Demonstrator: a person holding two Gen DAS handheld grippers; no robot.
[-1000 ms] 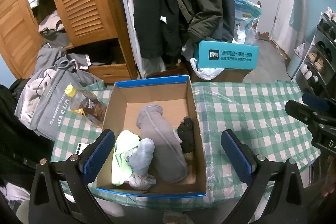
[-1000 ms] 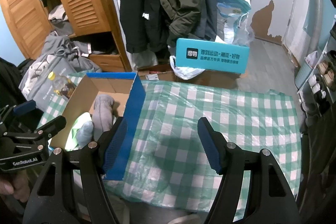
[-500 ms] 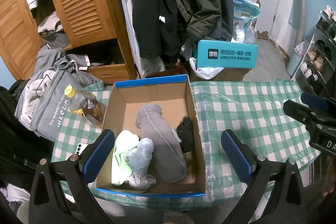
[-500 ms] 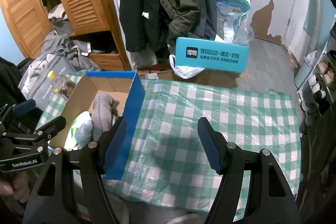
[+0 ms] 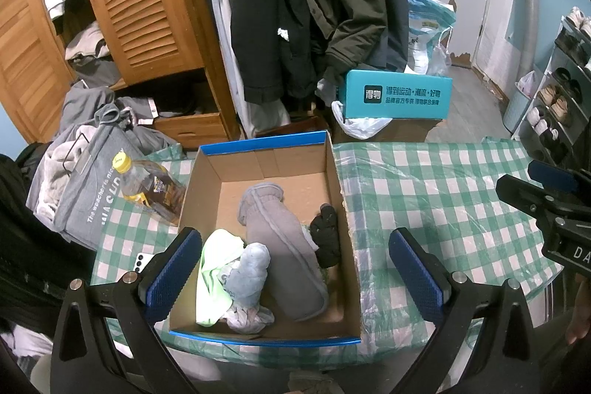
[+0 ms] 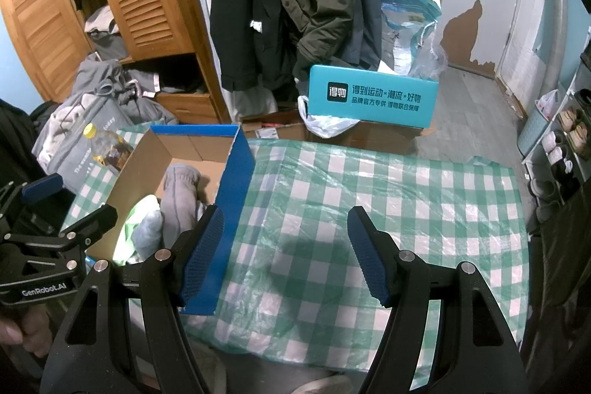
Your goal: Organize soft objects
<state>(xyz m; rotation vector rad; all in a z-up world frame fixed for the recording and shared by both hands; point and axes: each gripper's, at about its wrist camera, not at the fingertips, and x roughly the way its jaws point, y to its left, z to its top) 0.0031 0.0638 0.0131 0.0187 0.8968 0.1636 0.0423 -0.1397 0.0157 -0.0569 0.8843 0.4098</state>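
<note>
Nothing has moved; both grippers hover wide, empty.
Cardboard box point(image 5: 340, 198) holds grey mitten point(image 5: 284, 253) at 12 o'clock of left gripper point(image 5: 291, 277); right gripper point(image 6: 286, 255) is over tablecloth point(image 6: 406, 209).

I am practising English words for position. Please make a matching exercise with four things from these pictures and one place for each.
Things:
1. grey mitten
2. oil bottle
3. teal box
4. white phone

Places:
A. on the floor beyond the table
B. inside the cardboard box
C. on the cloth, left of the cardboard box, lying down
D. on the cloth near the left gripper

Pairs: 1-B, 2-C, 3-A, 4-D
</note>
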